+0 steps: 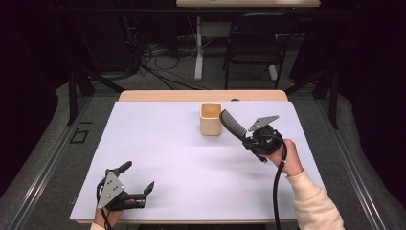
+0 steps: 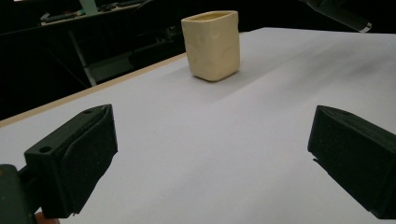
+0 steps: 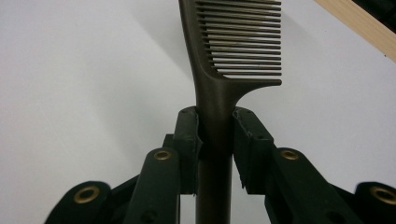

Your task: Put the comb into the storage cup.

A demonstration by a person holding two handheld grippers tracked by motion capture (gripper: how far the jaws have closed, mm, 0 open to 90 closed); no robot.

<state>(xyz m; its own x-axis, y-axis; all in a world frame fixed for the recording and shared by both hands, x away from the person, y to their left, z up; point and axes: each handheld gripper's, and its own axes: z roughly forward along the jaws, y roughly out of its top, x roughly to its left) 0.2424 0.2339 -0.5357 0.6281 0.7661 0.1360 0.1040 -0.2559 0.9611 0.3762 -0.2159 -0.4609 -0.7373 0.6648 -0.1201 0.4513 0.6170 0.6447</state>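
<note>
A cream square cup (image 1: 210, 119) stands upright on the white table top (image 1: 167, 158), toward the back middle; it also rises ahead in the left gripper view (image 2: 212, 44). My right gripper (image 1: 249, 138) is shut on the handle of a dark comb (image 1: 232, 124), whose toothed end points up and left, close beside the cup's right side. In the right gripper view the comb (image 3: 224, 70) is clamped between the jaws of my right gripper (image 3: 215, 140). My left gripper (image 1: 139, 178) rests at the table's front left, open and empty (image 2: 210, 154).
A wooden strip (image 1: 201, 96) borders the table's far edge. Behind it stand a black chair (image 1: 253, 43) and a white desk leg (image 1: 198, 52) amid floor cables. A cable (image 1: 277, 187) trails from my right gripper along the sleeve.
</note>
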